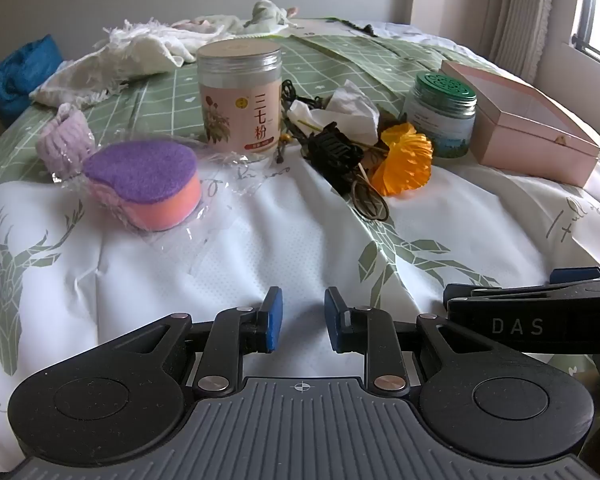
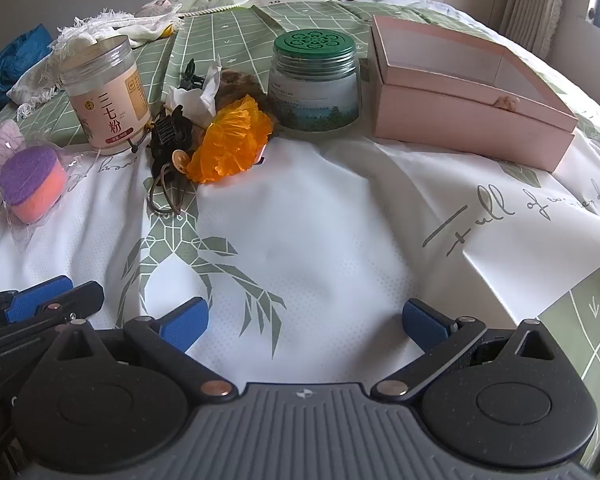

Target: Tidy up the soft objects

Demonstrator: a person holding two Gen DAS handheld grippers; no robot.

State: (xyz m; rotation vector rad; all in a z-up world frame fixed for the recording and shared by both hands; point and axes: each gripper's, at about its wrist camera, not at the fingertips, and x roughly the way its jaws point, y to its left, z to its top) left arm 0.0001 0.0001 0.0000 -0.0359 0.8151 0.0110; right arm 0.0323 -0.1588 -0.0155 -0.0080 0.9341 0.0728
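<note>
A purple-and-orange sponge (image 1: 148, 184) in clear wrap lies on the bed at the left; it also shows in the right wrist view (image 2: 32, 186). A lilac scrunchie (image 1: 64, 140) lies behind it. An orange fabric flower (image 1: 406, 160) (image 2: 232, 146) lies in the middle beside a black hair clip (image 1: 332, 148) and a crumpled tissue (image 1: 348, 108). An open pink box (image 2: 468, 92) (image 1: 528, 120) stands at the right. My left gripper (image 1: 303, 318) is open with a narrow gap, empty, low over the sheet. My right gripper (image 2: 306, 320) is wide open and empty.
A beige-lidded jar (image 1: 240, 96) (image 2: 106, 96) and a green-lidded jar (image 2: 314, 84) (image 1: 440, 116) stand among the items. White fringed cloths (image 1: 116, 60) and a blue bag (image 1: 20, 76) lie at the far left. Brown hair ties (image 2: 164, 196) lie by the clip. Curtains and a window are at right.
</note>
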